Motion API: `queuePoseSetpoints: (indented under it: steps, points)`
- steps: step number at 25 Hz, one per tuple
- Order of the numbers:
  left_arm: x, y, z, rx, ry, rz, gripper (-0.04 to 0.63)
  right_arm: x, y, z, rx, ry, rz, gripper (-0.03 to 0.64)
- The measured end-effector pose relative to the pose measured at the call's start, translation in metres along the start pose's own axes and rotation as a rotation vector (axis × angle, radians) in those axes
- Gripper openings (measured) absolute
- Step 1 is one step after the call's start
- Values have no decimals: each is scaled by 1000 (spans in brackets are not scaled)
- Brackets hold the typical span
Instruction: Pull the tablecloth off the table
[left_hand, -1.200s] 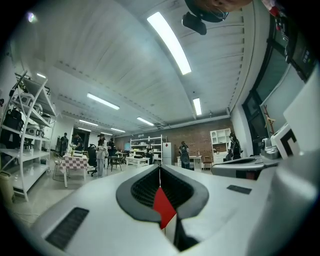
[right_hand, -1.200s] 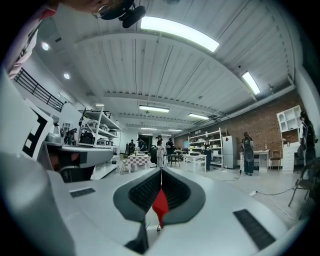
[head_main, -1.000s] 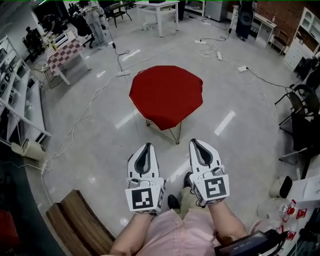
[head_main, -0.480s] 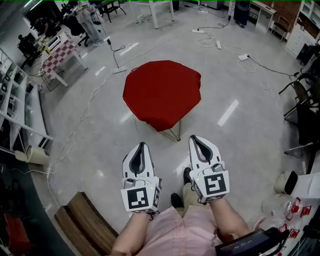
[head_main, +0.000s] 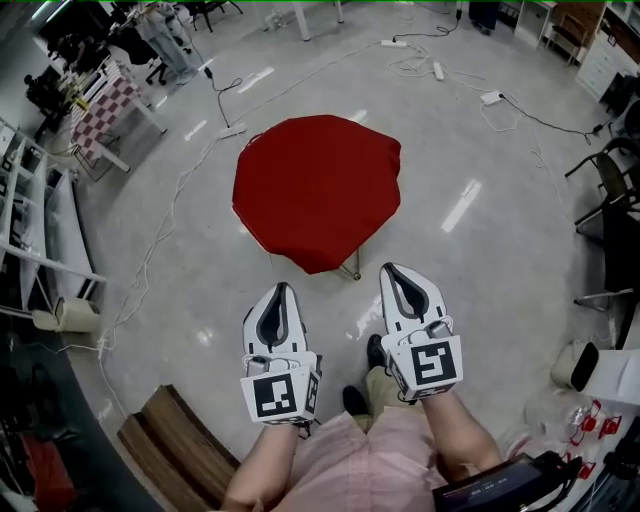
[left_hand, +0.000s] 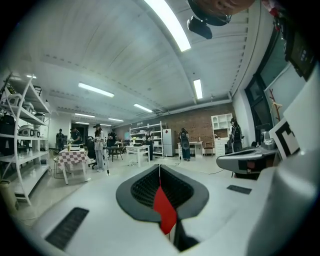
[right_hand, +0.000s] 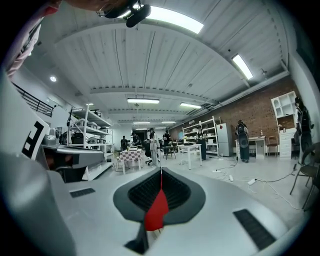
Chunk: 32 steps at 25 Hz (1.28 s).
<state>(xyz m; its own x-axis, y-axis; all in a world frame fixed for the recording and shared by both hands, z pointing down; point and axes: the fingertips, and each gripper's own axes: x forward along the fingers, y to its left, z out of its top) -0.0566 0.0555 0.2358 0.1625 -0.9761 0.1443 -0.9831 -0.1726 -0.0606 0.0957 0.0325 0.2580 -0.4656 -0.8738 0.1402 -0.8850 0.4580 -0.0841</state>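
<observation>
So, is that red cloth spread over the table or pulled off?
Spread over it: the red tablecloth lies flat and wide, its near edge hanging down over the table legs.

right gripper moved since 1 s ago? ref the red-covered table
Yes. The right gripper has come forward toward the red tablecloth: the strip of floor between its tip and the cloth's near edge has narrowed.

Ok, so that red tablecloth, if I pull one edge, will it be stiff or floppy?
Probably floppy: the red tablecloth droops past the edges in soft points. Nothing sits on it, so it should slide off easily. The table stands on thin wire legs, so a hard tug might shift it.
</observation>
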Motion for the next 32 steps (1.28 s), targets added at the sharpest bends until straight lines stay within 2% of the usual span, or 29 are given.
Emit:
queuePoseSetpoints:
  steps: [8, 14, 24, 32]
  points:
    - [58, 8, 23, 18, -24, 44, 26, 53, -32, 21, 9, -29, 34, 17]
    - [75, 17, 43, 24, -60, 93, 26, 78, -45, 44, -4, -73, 65, 17]
    - [78, 64, 53, 12, -88, 149, 26, 115, -18, 64, -37, -91, 99, 17]
    - [95, 98, 39, -10, -63, 128, 26, 141, 0, 57, -51, -58, 84, 17]
